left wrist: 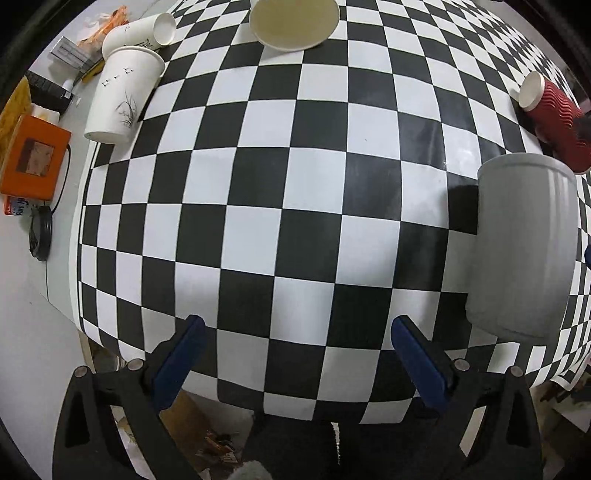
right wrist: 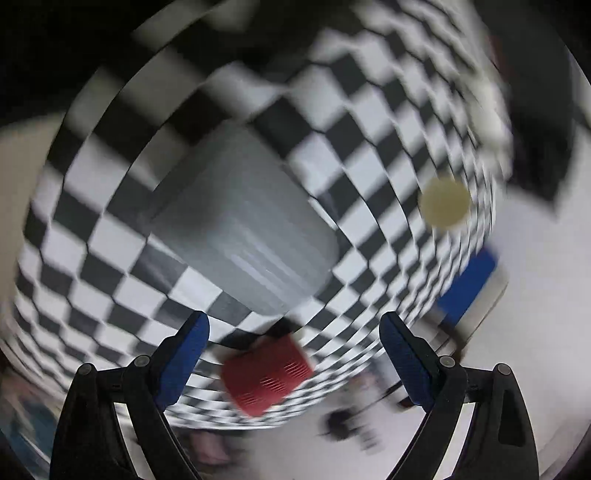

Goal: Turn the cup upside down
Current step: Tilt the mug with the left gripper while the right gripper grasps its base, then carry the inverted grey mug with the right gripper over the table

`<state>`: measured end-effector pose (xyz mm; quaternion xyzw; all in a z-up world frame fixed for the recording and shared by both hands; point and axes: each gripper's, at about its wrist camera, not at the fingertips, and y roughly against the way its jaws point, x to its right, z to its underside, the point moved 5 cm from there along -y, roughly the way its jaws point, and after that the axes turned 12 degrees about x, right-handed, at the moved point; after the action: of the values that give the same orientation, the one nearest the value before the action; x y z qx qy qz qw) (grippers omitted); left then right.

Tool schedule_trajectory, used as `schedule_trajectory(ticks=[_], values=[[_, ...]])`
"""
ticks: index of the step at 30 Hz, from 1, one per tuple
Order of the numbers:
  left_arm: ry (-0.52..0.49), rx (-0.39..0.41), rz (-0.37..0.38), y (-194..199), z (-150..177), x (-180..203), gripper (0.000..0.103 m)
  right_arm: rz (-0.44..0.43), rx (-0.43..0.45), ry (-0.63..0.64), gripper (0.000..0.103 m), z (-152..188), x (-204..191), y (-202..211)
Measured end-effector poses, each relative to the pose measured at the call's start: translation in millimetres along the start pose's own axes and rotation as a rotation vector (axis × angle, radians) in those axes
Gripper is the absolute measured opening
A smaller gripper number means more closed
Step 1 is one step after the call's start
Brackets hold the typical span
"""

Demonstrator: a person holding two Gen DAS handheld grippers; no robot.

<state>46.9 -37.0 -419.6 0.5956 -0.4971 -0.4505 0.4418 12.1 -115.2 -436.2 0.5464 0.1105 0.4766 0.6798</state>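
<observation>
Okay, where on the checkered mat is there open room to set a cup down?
The middle, between the printed white paper cup, grey ribbed cup and cream plate, is bare. The left table edge by the orange box is crowded.

Checkered mat covers a white table; floor apparently cluttered.

Premises present as a test or lab bench rather than a home. A black-and-white checkerboard mat covers the white table. Disposable paper cups and a paper plate serve as props; an orange box and assorted clutter (cable included) sit at the edge.
</observation>
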Motion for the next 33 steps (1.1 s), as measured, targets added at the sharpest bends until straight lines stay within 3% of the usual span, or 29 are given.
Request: schedule_trajectory(ticks=[5, 9, 11, 12, 18, 25, 33], values=[[0.009, -0.006, -0.002, -16, -1, 2, 0.103, 0.020, 0.039, 0.304, 0.094, -2, -34, -13], [0.016, -0.011, -0.016, -24, 0, 0, 0.103, 0.069, 0.079, 0.442, 0.094, -14, -50, -23], [0.026, -0.012, -0.022, -27, -1, -4, 0.103, 0.092, 0.085, 0.473, 0.091, -22, -55, -30], [0.028, -0.013, -0.023, -28, -2, -7, 0.103, 0.091, 0.091, 0.470, 0.083, -24, -54, -33], [0.037, 0.001, -0.041, -31, 14, -54, 0.102, 0.083, 0.111, 0.411, 0.083, -32, -46, -37], [0.033, 0.036, -0.071, -25, 3, -82, 0.102, -0.044, 0.096, 0.095, 0.083, -27, -29, -31], [0.029, 0.063, -0.078, -15, -16, -101, 0.102, -0.280, 0.039, -0.612, 0.083, 5, 20, -38]])
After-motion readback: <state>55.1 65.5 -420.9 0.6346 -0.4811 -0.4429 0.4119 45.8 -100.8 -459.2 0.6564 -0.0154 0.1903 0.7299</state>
